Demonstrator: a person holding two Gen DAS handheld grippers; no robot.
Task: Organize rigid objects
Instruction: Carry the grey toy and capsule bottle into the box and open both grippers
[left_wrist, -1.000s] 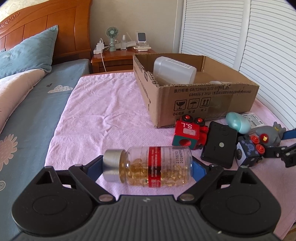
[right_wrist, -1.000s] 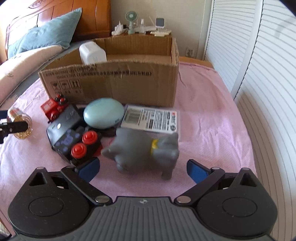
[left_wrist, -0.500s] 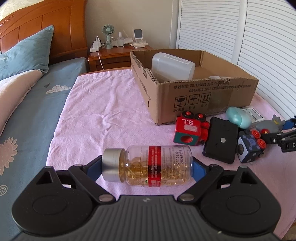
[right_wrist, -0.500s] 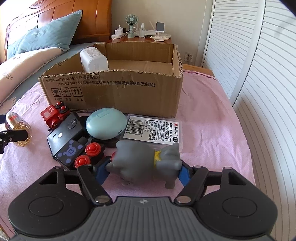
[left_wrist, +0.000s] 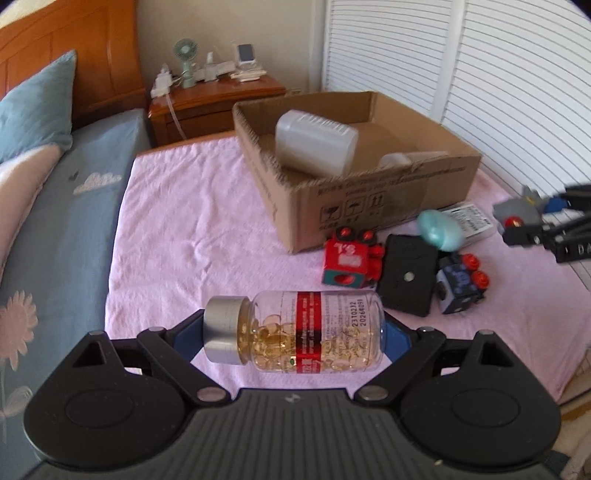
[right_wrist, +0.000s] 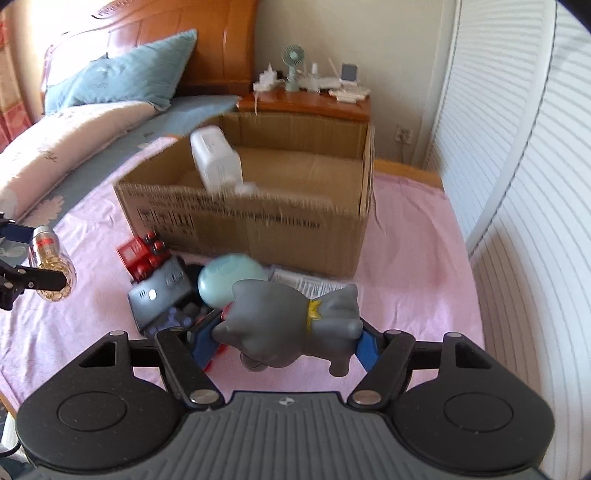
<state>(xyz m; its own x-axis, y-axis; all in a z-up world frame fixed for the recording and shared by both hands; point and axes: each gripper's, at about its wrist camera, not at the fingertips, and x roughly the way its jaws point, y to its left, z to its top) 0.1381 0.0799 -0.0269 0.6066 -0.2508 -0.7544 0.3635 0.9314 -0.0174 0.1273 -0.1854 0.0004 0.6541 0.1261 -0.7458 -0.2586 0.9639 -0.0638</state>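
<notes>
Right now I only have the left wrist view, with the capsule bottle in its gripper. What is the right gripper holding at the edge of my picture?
Observer: A grey animal toy with a yellow collar, clamped between the right gripper's blue pads.
Operator: Is it off the bed?
Observer: It appears so; its legs hang clear above the pink cloth.
Operator: Is there room in the box?
Observer: The cardboard box shows bare floor right of the white container.
</notes>
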